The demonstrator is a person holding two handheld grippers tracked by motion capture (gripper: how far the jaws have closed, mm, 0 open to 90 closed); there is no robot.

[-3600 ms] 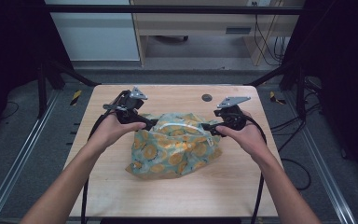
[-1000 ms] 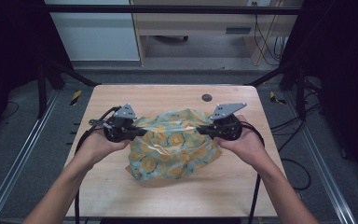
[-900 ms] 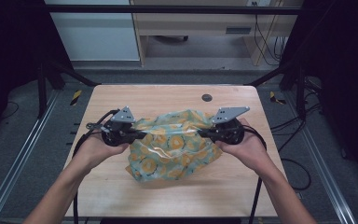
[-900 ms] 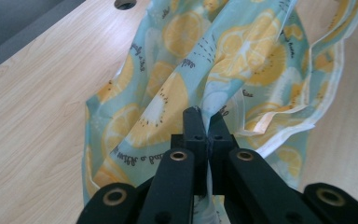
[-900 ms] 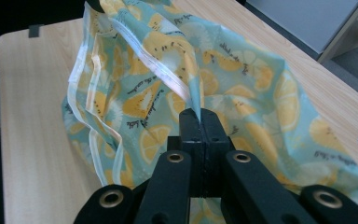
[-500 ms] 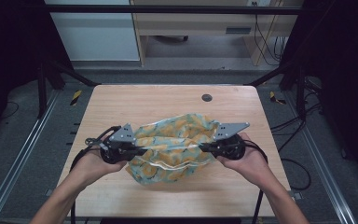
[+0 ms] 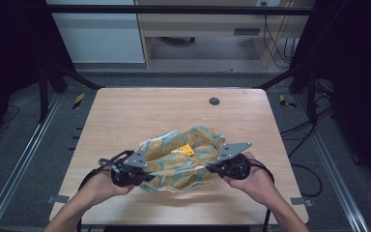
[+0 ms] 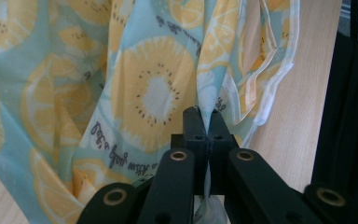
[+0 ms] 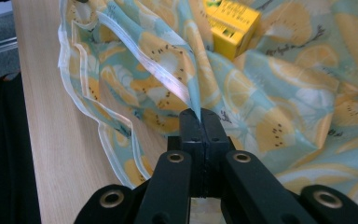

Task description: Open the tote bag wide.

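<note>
Tension matters most here — each gripper pinches an edge of the lemon-print cloth [image 7: 178,162], which hangs between them over the near part of the wooden table [image 7: 140,116]. The left gripper [image 8: 207,122] has its jaws closed tight on a fold; the right gripper [image 9: 199,120] likewise clamps a hemmed edge. A small yellow box [image 9: 230,25] sits in the cloth's hollow, so I judge both hands should travel level and together — otherwise the box may tip out.
</note>
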